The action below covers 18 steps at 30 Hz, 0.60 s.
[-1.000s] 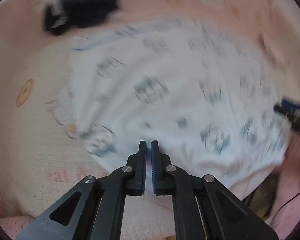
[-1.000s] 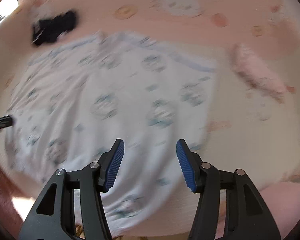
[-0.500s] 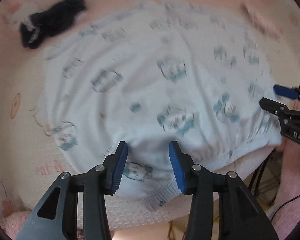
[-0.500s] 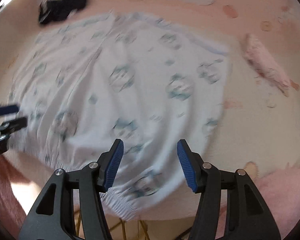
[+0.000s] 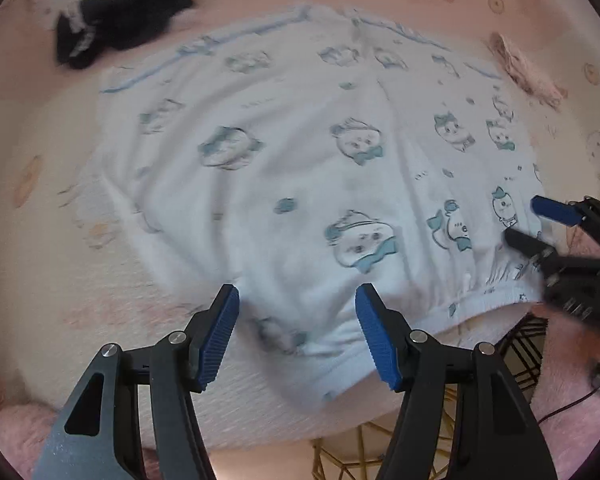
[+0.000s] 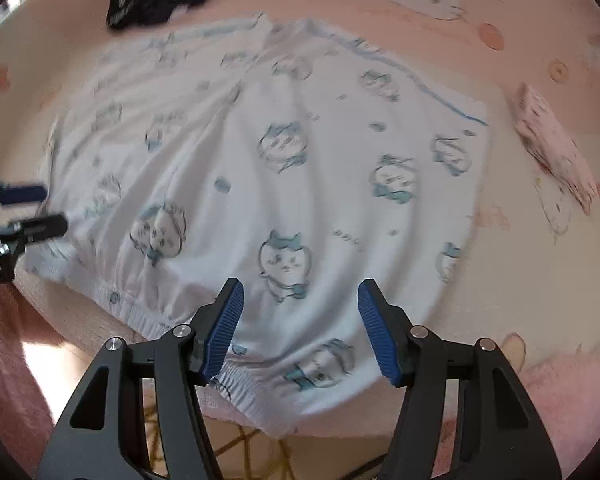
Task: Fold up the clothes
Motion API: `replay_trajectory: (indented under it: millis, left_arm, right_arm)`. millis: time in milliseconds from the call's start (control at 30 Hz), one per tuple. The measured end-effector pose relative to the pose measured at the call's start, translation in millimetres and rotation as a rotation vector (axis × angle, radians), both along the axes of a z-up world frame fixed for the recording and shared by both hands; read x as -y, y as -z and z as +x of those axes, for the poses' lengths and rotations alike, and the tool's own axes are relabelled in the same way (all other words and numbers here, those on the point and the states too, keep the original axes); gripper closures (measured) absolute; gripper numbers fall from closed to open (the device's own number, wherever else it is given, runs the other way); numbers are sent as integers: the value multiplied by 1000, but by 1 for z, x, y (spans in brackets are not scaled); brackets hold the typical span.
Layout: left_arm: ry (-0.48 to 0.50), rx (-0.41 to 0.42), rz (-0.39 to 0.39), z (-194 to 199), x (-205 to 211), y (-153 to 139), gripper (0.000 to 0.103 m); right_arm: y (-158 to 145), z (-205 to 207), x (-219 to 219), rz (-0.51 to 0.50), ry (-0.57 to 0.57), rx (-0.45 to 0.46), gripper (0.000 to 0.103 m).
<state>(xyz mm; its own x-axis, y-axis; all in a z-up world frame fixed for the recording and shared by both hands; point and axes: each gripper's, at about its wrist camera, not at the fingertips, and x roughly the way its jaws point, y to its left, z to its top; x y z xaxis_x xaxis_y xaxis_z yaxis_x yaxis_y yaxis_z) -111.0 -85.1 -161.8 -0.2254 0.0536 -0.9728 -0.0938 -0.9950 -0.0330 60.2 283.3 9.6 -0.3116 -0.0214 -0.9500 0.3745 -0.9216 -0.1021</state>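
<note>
The pale-blue printed shorts [image 5: 300,168] lie flat on the pink cartoon bedspread [image 5: 40,208], their elastic waistband [image 5: 380,332] running crosswise nearest both grippers. The left gripper [image 5: 296,336], its jaws just opened wide, straddles one waistband end; the right gripper [image 6: 300,328], also wide and empty, hovers over the other.

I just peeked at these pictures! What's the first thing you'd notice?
A big pale blue pair of shorts with cartoon animal faces lies spread flat across the pink bedspread. The left gripper and the right gripper hang open over the stretchy waistband. A black sock sits at the far left.
</note>
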Motion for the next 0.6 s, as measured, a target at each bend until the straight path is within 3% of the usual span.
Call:
replay_trajectory:
  millis: [67,167,367,500,600]
  left_arm:
    - [19,30,-39,-3,0,13,39]
    - [-9,24,-12,-7,11,15,39]
    - [-74,-68,109,-25,28,9,39]
    - [-103,-29,71,-27,4,23,39]
    - [-115,-6,45,-32,6,37,39]
  right_arm:
    - [5,5,-2,35,-11,2,42]
    - [-6,10,-24,21,37,-11,42]
    - [-19,10,-52,-65,148,-50,42]
    - [-7,18,-47,-27,159,17,42]
    - [-8,22,-54,-10,174,8,42]
